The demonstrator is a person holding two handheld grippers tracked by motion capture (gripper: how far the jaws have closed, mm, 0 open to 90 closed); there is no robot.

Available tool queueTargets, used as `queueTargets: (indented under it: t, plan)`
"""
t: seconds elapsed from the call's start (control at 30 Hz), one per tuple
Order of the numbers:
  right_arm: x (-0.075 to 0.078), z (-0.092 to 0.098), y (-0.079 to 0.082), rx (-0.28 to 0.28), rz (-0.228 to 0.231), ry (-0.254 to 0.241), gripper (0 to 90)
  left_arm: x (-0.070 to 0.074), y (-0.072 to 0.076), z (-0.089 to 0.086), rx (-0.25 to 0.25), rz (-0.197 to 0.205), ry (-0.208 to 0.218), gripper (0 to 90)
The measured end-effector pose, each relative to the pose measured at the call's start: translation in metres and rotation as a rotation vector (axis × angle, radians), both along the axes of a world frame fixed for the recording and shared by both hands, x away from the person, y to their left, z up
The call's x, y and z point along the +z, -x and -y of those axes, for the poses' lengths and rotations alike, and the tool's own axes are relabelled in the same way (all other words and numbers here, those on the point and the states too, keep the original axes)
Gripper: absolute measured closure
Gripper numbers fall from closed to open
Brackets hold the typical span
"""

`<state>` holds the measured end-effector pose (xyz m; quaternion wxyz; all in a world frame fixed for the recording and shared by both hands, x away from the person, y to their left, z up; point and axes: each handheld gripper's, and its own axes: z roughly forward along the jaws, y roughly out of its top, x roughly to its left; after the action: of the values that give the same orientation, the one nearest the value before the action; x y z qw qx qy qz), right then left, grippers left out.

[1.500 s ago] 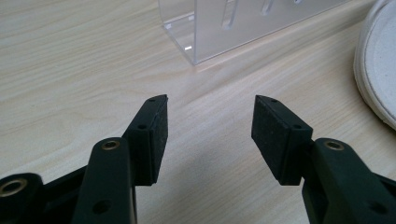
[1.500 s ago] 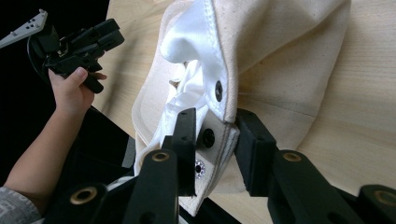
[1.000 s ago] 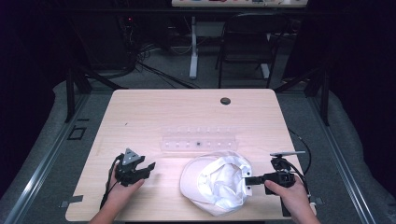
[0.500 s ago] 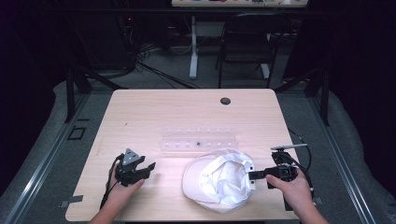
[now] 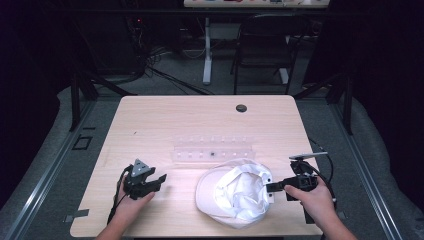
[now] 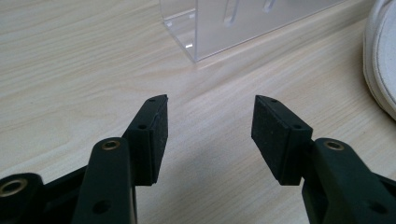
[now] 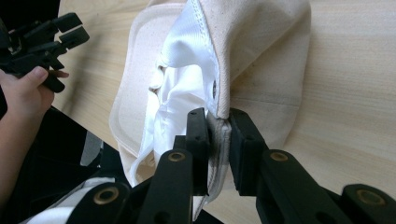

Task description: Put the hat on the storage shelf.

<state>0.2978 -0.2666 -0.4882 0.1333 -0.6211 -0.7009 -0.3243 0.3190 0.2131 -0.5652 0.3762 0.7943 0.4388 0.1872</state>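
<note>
A white cap (image 5: pixel 235 192) lies upside down on the wooden table (image 5: pixel 200 120), near its front edge, with the lining showing. My right gripper (image 5: pixel 270 187) comes in from the right and is shut on the cap's back rim. In the right gripper view the jaws (image 7: pixel 218 140) pinch the cream fabric edge of the cap (image 7: pixel 261 46). My left gripper (image 5: pixel 161 180) rests on the table left of the cap, apart from it. Its jaws (image 6: pixel 210 126) stand open over bare wood with nothing between them.
A clear acrylic rack (image 5: pixel 212 150) lies across the table just behind the cap and close ahead of the left gripper (image 6: pixel 233 23). A dark cable hole (image 5: pixel 241 108) sits near the far edge. A chair (image 5: pixel 265 45) and cables stand beyond the table.
The right gripper has shifted slightly to the right with the cap's rim in it, and the cap has moved a little with it. The left gripper has stayed put.
</note>
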Motion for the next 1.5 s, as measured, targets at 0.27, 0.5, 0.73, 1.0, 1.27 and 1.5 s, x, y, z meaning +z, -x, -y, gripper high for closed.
queueTargets:
  t: [0.27, 0.5, 0.73, 1.0, 1.27, 1.5]
  plan:
    - [0.005, -0.003, -0.002, 0.017, -0.015, 0.020, 80.1, 0.000, 0.000, 0.000, 0.002, -0.001, 0.003, 46.6]
    - [0.009, -0.006, -0.004, 0.019, -0.025, 0.024, 80.4, 0.000, 0.000, 0.000, 0.004, -0.002, 0.002, 46.5]
    - [0.016, -0.005, -0.006, 0.022, -0.039, -0.015, 80.8, 0.000, 0.000, 0.000, 0.006, 0.002, 0.005, 46.5]
    - [0.024, -0.005, -0.008, 0.024, -0.049, -0.032, 81.3, 0.000, 0.000, 0.001, 0.003, 0.000, 0.001, 46.5]
    - [0.035, -0.006, -0.010, 0.005, -0.066, -0.096, 82.0, 0.000, 0.000, 0.001, 0.003, 0.001, 0.001, 46.6]
    - [0.040, -0.003, -0.011, 0.022, -0.071, -0.167, 82.4, 0.001, 0.001, 0.001, -0.001, 0.001, -0.003, 46.6]
